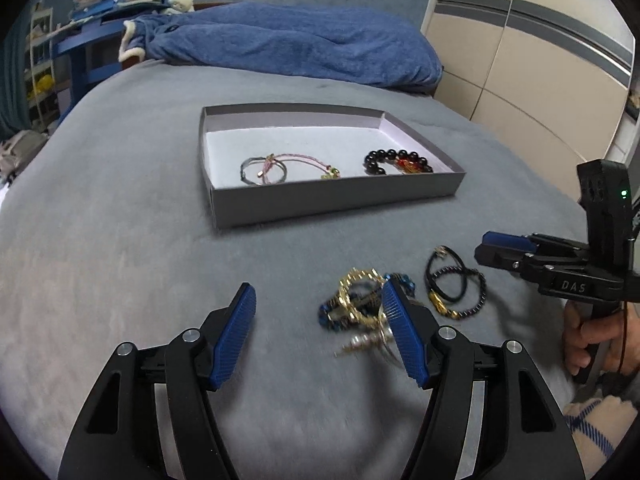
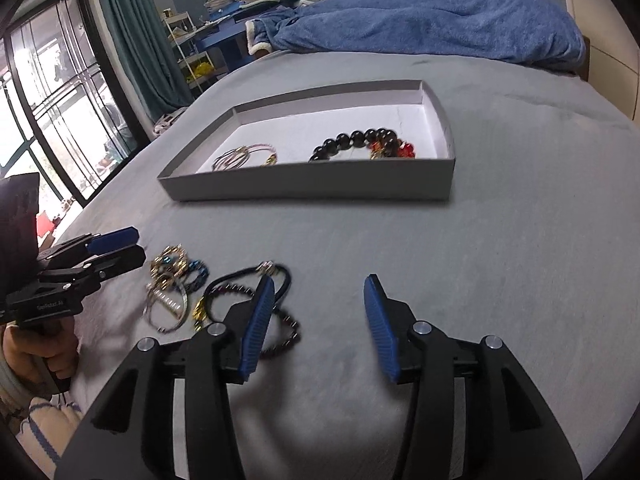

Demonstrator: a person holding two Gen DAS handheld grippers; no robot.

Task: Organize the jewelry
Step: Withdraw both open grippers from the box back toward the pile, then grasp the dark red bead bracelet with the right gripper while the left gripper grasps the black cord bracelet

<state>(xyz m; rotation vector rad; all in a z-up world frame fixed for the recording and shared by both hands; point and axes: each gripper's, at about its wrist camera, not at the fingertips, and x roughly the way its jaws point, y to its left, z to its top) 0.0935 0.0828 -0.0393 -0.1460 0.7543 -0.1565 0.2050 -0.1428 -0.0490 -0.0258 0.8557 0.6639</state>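
A shallow grey box [image 1: 320, 200] [image 2: 304, 188] lies on the grey bed cover. It holds thin pink and grey cord bracelets [image 1: 276, 168] [image 2: 244, 156] and a black and red bead bracelet [image 1: 396, 162] [image 2: 360, 144]. A loose pile of gold and blue bracelets [image 1: 356, 300] [image 2: 176, 276] and black cord and dark bead bracelets [image 1: 452, 284] [image 2: 248, 300] lie in front of the box. My left gripper [image 1: 320, 336] is open and empty, just left of the pile. My right gripper [image 2: 320, 328] is open and empty, just right of the black bracelets.
A blue blanket [image 1: 288, 44] [image 2: 432, 20] lies bunched at the far end of the bed. A blue desk with books [image 1: 112, 12] stands beyond it. A window and curtain [image 2: 72, 80] are on the left, wardrobe doors [image 1: 532, 60] on the right.
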